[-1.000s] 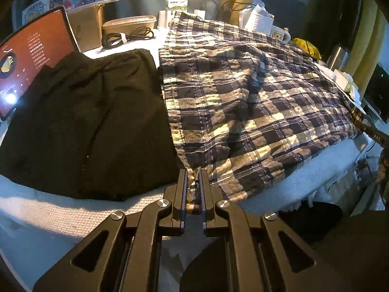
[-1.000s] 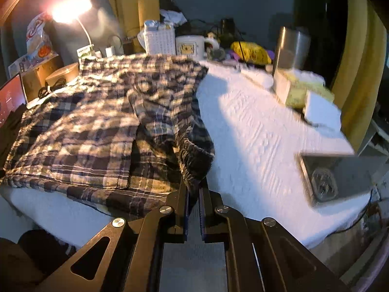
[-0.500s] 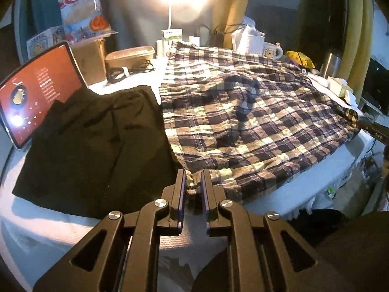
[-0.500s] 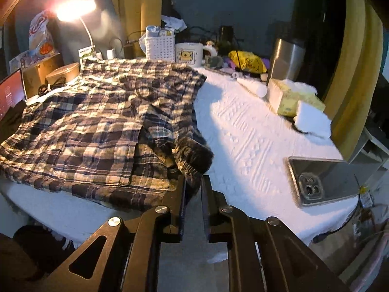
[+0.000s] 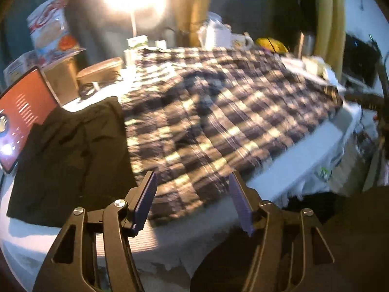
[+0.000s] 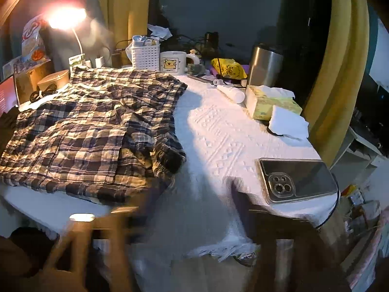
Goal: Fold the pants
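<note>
Opening left gripper [image 5: 192,199] above plaid pants [image 5: 218,126] hem, table edge

Dim room, lit by one glaring desk lamp [image 6: 66,18] at the table's far left corner. Table under a white embossed cloth [image 6: 218,133], fringe hanging over the near edge. Yellow curtains [image 6: 340,73] down the right side and behind the far edge, against a dark blue-grey wall [image 6: 218,7]. Cluttered low shelving [image 6: 359,143] off the right edge, partly in shadow.
</note>
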Demonstrator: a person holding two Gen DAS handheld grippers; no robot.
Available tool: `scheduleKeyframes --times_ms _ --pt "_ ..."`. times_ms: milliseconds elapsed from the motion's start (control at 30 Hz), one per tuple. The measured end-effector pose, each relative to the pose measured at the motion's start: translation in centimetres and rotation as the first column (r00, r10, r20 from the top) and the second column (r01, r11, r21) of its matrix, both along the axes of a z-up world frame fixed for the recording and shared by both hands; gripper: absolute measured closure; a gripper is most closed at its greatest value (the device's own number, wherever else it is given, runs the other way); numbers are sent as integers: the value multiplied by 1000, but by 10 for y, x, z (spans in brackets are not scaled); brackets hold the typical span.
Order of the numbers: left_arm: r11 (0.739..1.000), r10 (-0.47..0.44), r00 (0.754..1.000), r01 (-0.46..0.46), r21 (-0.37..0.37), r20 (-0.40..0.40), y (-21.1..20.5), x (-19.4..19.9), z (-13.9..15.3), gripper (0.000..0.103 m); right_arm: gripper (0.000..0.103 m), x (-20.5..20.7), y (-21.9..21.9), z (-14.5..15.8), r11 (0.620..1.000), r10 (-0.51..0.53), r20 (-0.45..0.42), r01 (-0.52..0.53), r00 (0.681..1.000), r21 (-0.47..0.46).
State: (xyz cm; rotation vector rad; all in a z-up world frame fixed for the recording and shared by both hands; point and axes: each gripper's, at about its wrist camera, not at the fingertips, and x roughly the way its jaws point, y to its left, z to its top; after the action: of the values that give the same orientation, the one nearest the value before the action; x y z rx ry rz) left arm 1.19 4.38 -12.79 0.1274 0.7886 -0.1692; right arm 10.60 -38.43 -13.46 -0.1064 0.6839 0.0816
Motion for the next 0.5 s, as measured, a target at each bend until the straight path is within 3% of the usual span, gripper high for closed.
scheduleKeyframes --times_ms 300,467,500 --pt "994 1 999 3 109 -40 -4 2 -22 42 19 3 10 -18 997 23 -20 -24 1000 -67" --pt "990 -33 999 37 139 -30 -11 -3 -28 41 19 3 23 -38 975 34 -35 -41 999 -218" --pt "991 -27 999 30 134 -27 -9 -2 -28 36 19 3 25 -41 972 43 -41 -51 998 -228"
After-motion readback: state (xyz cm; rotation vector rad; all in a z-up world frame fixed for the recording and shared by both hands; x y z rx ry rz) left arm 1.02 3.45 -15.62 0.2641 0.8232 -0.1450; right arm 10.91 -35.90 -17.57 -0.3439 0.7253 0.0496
